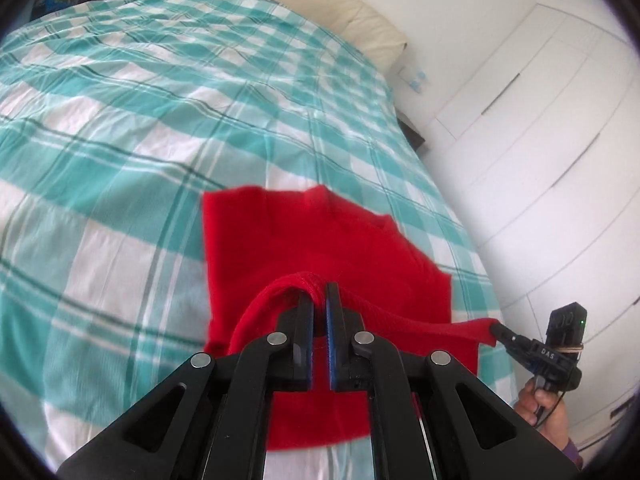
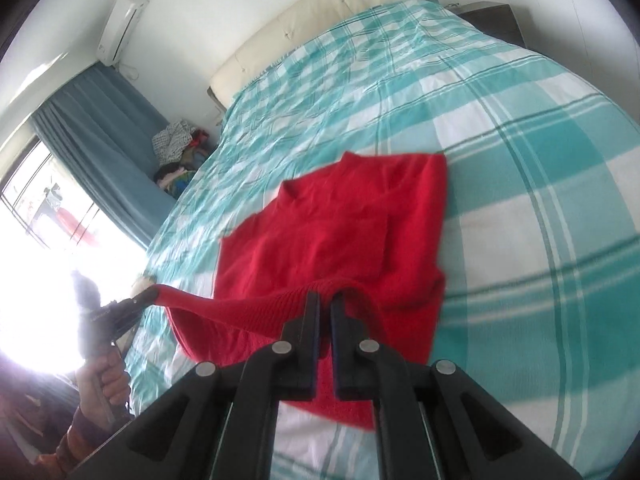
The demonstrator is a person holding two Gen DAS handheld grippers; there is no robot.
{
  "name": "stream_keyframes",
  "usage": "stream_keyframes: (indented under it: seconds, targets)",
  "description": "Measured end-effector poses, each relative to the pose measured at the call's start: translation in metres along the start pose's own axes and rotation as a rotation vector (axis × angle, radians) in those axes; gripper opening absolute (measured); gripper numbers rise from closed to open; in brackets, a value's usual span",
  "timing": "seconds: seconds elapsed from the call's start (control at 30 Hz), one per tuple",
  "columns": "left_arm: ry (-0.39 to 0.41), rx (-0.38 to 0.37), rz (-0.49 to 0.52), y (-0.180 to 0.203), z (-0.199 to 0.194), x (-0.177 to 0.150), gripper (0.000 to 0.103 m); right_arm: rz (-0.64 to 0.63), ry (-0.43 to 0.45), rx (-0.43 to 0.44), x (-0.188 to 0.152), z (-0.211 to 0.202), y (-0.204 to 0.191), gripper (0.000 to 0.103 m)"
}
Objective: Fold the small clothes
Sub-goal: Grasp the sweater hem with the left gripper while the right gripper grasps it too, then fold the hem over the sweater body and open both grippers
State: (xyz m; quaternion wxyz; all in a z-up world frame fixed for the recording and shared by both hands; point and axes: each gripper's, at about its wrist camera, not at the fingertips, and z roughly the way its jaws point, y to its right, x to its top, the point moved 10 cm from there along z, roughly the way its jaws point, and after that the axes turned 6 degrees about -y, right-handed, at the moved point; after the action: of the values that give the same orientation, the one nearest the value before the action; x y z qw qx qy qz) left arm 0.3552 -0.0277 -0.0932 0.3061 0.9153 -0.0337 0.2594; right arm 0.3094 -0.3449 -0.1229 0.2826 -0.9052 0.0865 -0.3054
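Observation:
A red knit sweater [image 1: 304, 240] lies on the bed with its collar at the far end and its sides folded in. It also shows in the right wrist view [image 2: 340, 224]. My left gripper [image 1: 320, 292] is shut on the ribbed hem at one corner and holds it off the bed. My right gripper [image 2: 326, 300] is shut on the hem at the other corner. The hem stretches taut between them. The right gripper shows at the right in the left wrist view [image 1: 500, 330]. The left gripper shows at the left in the right wrist view [image 2: 148, 294].
The bed has a teal and white checked cover [image 1: 140, 128] and a cream headboard [image 2: 312, 12]. White wardrobe doors [image 1: 540, 120] stand on one side. A window with a blue curtain [image 2: 100, 128] and a pile of clothes [image 2: 176, 152] are on the other.

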Motion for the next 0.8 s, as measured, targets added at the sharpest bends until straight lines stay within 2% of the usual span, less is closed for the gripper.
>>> stream_keyframes:
  seconds: [0.13, 0.3, 0.33, 0.4, 0.43, 0.47, 0.53, 0.6, 0.67, 0.73, 0.8]
  targets:
    - [-0.016, 0.064, -0.024, -0.018, 0.052, 0.045, 0.003, 0.032, -0.005, -0.019, 0.061, 0.043, 0.021, 0.005]
    - [-0.071, 0.123, -0.063, -0.045, 0.107, 0.071, 0.004, 0.078, -0.043, -0.062, 0.1, 0.095, 0.055, 0.005]
    - [-0.087, 0.14, -0.079, -0.052, 0.116, 0.073, 0.007, 0.095, -0.048, -0.056, 0.103, 0.103, 0.061, 0.005]
    - [-0.115, 0.185, -0.114, -0.066, 0.129, 0.076, 0.017, 0.123, -0.05, -0.031, 0.107, 0.117, 0.068, 0.007]
    - [-0.123, 0.201, -0.133, -0.072, 0.131, 0.078, 0.039, 0.135, -0.039, -0.024, 0.109, 0.12, 0.071, 0.012]
    - [-0.11, 0.197, -0.146, -0.075, 0.129, 0.081, 0.055, 0.145, -0.019, -0.022, 0.111, 0.12, 0.073, 0.024]
    - [-0.068, 0.203, -0.141, -0.077, 0.116, 0.088, 0.065, 0.15, 0.035, -0.024, 0.116, 0.11, 0.073, 0.045]
    - [-0.048, 0.217, -0.121, -0.077, 0.102, 0.089, 0.072, 0.119, 0.067, -0.04, 0.117, 0.098, 0.068, 0.045]
    - [-0.037, 0.234, -0.097, -0.077, 0.088, 0.086, 0.077, 0.037, 0.069, -0.087, 0.115, 0.087, 0.057, 0.045]
    - [-0.042, 0.24, -0.067, -0.075, 0.077, 0.074, 0.082, -0.057, 0.043, -0.093, 0.106, 0.083, 0.038, 0.045]
    - [-0.054, 0.263, -0.033, -0.072, 0.066, 0.056, 0.083, -0.137, -0.009, -0.053, 0.087, 0.082, 0.017, 0.045]
